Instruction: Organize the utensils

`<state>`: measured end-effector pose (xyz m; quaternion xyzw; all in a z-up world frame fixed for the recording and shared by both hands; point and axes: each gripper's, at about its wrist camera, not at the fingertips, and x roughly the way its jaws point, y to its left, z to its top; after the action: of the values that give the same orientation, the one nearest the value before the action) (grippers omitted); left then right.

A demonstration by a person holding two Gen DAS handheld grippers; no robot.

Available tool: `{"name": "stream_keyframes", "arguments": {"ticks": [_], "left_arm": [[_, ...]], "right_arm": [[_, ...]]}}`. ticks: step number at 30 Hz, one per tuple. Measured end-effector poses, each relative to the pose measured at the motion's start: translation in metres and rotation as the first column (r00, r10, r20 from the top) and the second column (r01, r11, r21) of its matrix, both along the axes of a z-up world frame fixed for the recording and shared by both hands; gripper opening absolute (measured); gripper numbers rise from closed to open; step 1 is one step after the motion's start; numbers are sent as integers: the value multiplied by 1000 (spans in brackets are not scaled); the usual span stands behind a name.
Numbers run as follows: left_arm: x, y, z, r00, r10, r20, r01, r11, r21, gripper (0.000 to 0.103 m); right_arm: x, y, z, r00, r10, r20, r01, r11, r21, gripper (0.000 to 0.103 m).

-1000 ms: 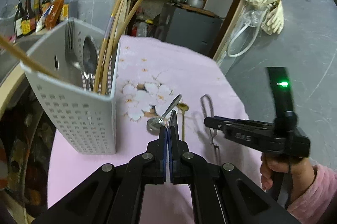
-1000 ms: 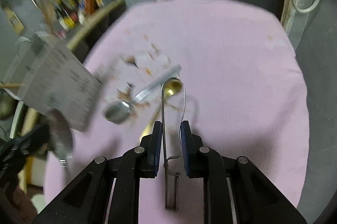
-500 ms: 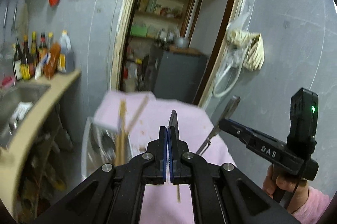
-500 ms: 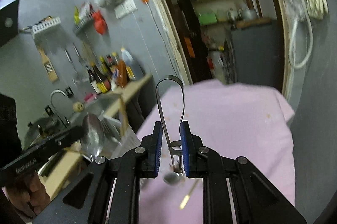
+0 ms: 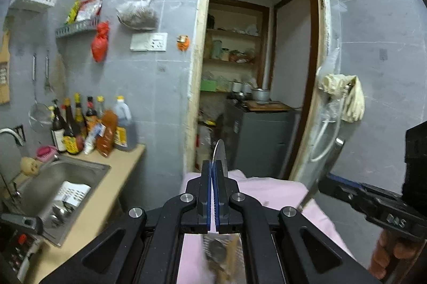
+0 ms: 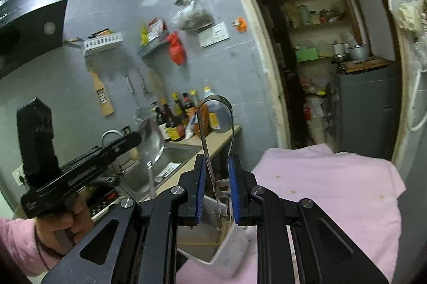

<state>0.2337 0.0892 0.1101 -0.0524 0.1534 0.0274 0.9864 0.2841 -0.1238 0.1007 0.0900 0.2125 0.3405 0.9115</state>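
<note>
My left gripper [image 5: 212, 177] is shut on a steel spoon [image 5: 220, 156], bowl up, handle hanging below; the spoon also shows in the right wrist view [image 6: 151, 139]. My right gripper [image 6: 216, 177] is shut on steel tongs [image 6: 217, 123], looped end up; the tongs also show in the left wrist view [image 5: 324, 172]. Both are held above the white perforated utensil holder [image 6: 229, 249] on the pink cloth. The holder shows blurred under my left gripper [image 5: 221, 254], with chopsticks and utensils inside.
The pink-clothed table [image 6: 333, 193] stretches right. A counter with a steel sink [image 5: 53, 190] and sauce bottles [image 5: 90, 126] lies left. A doorway with a grey cabinet [image 5: 264, 139] is behind. A stove panel [image 6: 104, 201] sits low left.
Both grippers have lifted off the table and tilted up. The tongs came off the cloth. Both utensils now hang over the holder.
</note>
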Motion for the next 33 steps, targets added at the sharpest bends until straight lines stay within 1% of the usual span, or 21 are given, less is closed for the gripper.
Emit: {"name": "stream_keyframes", "arguments": {"ticks": [3, 9, 12, 16, 20, 22, 24, 27, 29, 30, 33], "left_arm": [[8, 7, -6, 1000, 20, 11, -20, 1000, 13, 2], [19, 2, -32, 997, 43, 57, -50, 992, 118, 2], [25, 2, -45, 998, 54, 35, -58, 992, 108, 2], [28, 1, -60, 998, 65, 26, -67, 993, 99, 2], [27, -3, -71, 998, 53, 17, -54, 990, 127, 2], [26, -5, -75, 999, 41, 4, -41, 991, 128, 2], [25, -3, -77, 1000, 18, -17, -16, 995, 102, 2], [25, 4, -79, 998, -16, -66, 18, 1000, 17, 3], [27, 10, -82, 994, -46, -103, 42, 998, -44, 4], [27, 13, -84, 991, -51, -124, 43, 996, -73, 4], [25, 19, -90, 987, -67, -144, 48, 990, -134, 4]], "right_arm": [[0, 16, -13, 999, 24, -27, -25, 999, -25, 15], [8, 31, -51, 994, 43, -98, -51, 995, -82, 15], [11, 36, -71, 990, 44, -132, -59, 992, -115, 15], [14, 42, -91, 983, 50, -175, -75, 987, -141, 15], [17, 47, -107, 976, 50, -213, -86, 983, -162, 16], [18, 46, -111, 972, 51, -230, -89, 983, -162, 16], [18, 46, -114, 968, 56, -246, -97, 983, -159, 16], [18, 44, -114, 966, 63, -252, -104, 982, -155, 16], [18, 42, -113, 965, 61, -254, -103, 983, -154, 17], [17, 40, -112, 965, 61, -253, -102, 983, -153, 19], [12, 34, -108, 970, 45, -238, -84, 984, -155, 20]]}}
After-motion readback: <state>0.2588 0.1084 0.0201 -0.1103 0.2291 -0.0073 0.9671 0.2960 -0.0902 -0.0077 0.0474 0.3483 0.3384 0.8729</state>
